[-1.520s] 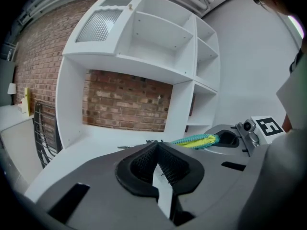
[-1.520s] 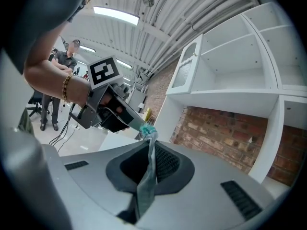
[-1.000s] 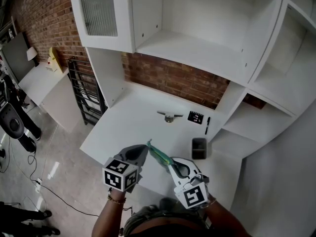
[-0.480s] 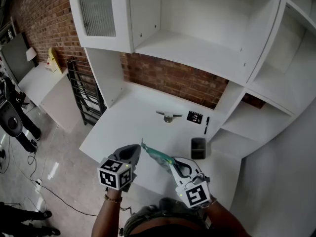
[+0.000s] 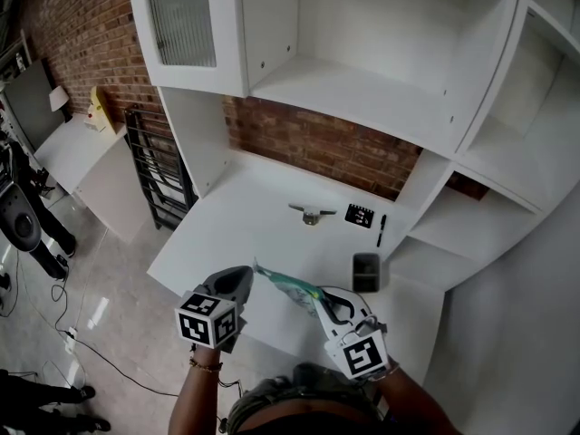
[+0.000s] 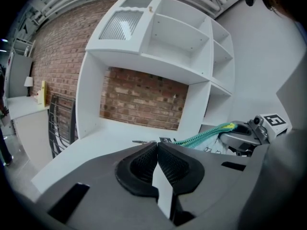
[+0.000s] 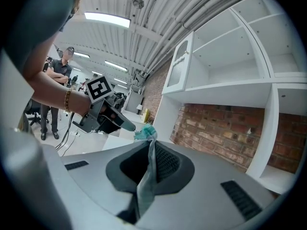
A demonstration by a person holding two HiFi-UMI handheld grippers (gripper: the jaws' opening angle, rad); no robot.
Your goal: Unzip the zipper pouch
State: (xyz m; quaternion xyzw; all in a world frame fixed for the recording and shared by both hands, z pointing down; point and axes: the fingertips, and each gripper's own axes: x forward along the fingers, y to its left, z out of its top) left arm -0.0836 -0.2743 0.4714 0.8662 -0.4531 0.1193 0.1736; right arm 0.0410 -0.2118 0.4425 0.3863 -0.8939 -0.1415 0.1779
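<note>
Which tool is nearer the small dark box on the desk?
Right. The right tool, gripping the teal fabric pouch, is beside the dark box; the left tool is farther left.

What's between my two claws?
The teal zipper pouch spans the gap, one end pinched in the right claw, the other at the tip of the left claw; the head view shows it.

The zipper pouch [image 5: 286, 286] (pale fabric, teal zipper) hangs taut in mid-air, zipper edge uppermost.
</note>
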